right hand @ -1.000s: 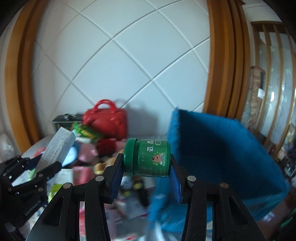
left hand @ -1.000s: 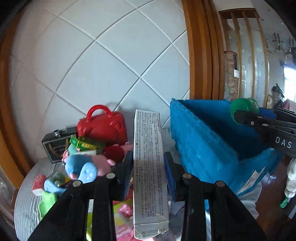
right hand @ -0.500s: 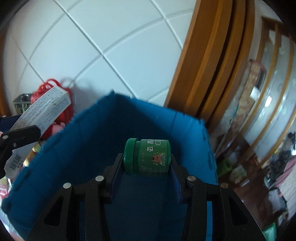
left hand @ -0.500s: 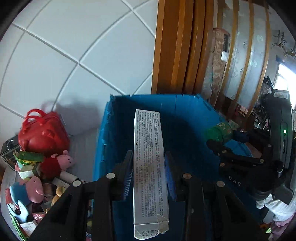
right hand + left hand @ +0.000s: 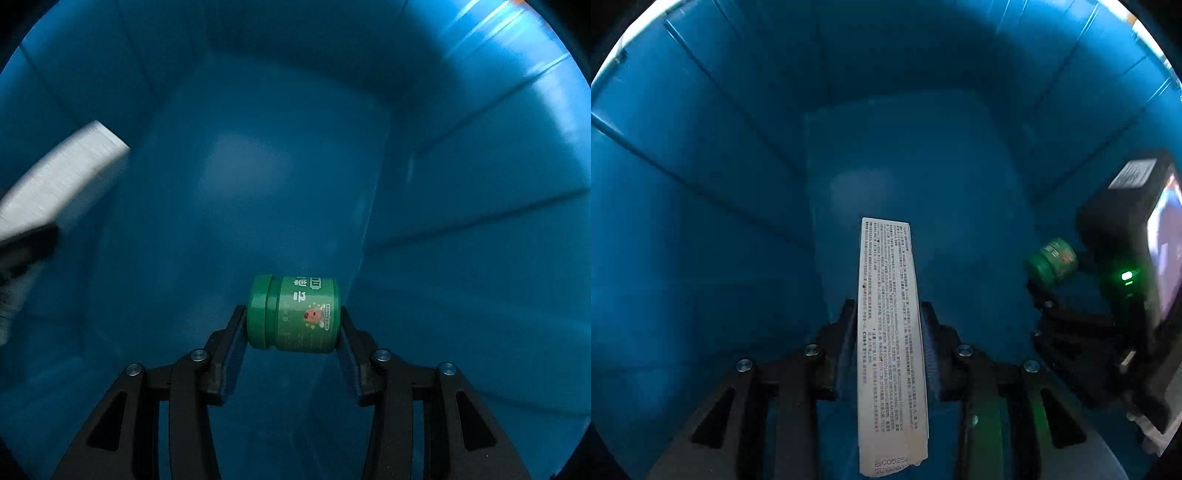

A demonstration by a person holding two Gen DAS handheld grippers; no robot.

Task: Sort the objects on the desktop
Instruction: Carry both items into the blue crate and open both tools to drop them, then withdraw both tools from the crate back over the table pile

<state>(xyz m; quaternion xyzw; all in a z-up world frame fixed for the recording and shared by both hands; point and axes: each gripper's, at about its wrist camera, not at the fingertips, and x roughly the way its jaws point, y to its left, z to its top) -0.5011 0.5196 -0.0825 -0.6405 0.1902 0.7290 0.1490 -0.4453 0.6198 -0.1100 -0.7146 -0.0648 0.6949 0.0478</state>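
Both grippers are down inside the blue bin (image 5: 720,184), whose walls fill both views (image 5: 461,166). My left gripper (image 5: 888,314) is shut on a long white carton (image 5: 888,314) with small printed text, held lengthwise above the bin floor. My right gripper (image 5: 293,317) is shut on a small green jar (image 5: 295,314) lying sideways between the pads, lid to the left. The jar also shows in the left wrist view (image 5: 1051,260), with the right gripper's black body to the right of it. The carton's end shows blurred at the left of the right wrist view (image 5: 62,177).
The bin floor (image 5: 916,177) is bare blue plastic, with ribbed walls on all sides. Nothing outside the bin is in view.
Both grippers have moved from above the bin's rim down deep into it, still holding the carton and the jar. The table's toys and the tiled wall have left the views.
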